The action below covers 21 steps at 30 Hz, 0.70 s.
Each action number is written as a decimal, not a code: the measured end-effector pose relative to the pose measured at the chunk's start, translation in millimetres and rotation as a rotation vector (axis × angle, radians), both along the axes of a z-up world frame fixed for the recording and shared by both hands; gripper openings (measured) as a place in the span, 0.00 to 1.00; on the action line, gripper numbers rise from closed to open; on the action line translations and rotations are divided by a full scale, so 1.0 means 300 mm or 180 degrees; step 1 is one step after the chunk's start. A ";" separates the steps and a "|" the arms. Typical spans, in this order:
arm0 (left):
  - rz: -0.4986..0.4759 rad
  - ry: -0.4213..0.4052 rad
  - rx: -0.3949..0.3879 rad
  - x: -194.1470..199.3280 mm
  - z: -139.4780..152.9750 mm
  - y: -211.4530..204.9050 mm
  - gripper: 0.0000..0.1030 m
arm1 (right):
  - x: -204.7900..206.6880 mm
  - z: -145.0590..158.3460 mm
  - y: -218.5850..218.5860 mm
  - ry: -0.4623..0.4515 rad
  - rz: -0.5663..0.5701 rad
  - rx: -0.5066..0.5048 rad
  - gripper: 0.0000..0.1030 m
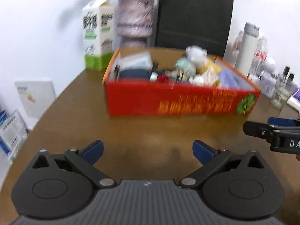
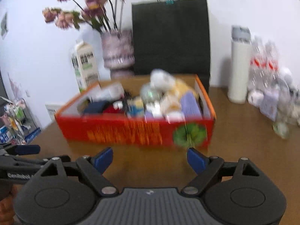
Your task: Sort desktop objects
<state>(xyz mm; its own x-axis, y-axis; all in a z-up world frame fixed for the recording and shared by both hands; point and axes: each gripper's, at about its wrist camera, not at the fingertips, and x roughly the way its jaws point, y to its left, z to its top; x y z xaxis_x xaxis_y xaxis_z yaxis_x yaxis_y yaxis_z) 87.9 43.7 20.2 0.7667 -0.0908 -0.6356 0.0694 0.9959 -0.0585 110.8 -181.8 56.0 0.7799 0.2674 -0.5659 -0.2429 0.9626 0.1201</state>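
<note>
A red cardboard box (image 1: 168,101) stands on the brown table, filled with several small items, among them a white plush toy (image 1: 196,54) and a purple pack (image 1: 227,78). It also shows in the right wrist view (image 2: 116,133), with the plush toy (image 2: 161,78) on top. My left gripper (image 1: 148,151) is open and empty above the bare table in front of the box. My right gripper (image 2: 150,159) is open and empty, close to the box's front wall. Both views are motion-blurred.
Behind the box stand a milk carton (image 1: 97,39), a flower vase (image 1: 134,20) and a black paper bag (image 1: 195,18). A white bottle (image 2: 239,65), water bottles (image 2: 264,63) and small clutter (image 2: 277,101) sit at the right. The table's left edge (image 1: 46,110) is near.
</note>
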 end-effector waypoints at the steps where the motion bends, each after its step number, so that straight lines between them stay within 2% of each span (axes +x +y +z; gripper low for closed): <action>1: 0.0030 0.0029 -0.0002 -0.032 -0.018 -0.002 1.00 | -0.018 -0.027 -0.003 0.0063 -0.0030 -0.0008 0.83; 7: 0.0011 -0.0036 0.0152 -0.178 -0.061 -0.042 1.00 | -0.114 -0.135 0.007 0.0240 -0.0099 -0.0130 0.84; 14: 0.0097 0.0049 0.0142 -0.241 -0.078 -0.046 1.00 | -0.206 -0.148 0.025 0.0174 -0.0188 -0.0328 0.87; 17: 0.0169 0.0035 0.0099 -0.256 -0.079 -0.032 1.00 | -0.242 -0.150 0.038 0.0203 -0.0117 -0.0363 0.98; 21: 0.0212 0.0000 0.0070 -0.264 -0.079 -0.026 1.00 | -0.268 -0.151 0.047 0.0222 -0.0042 -0.0379 1.00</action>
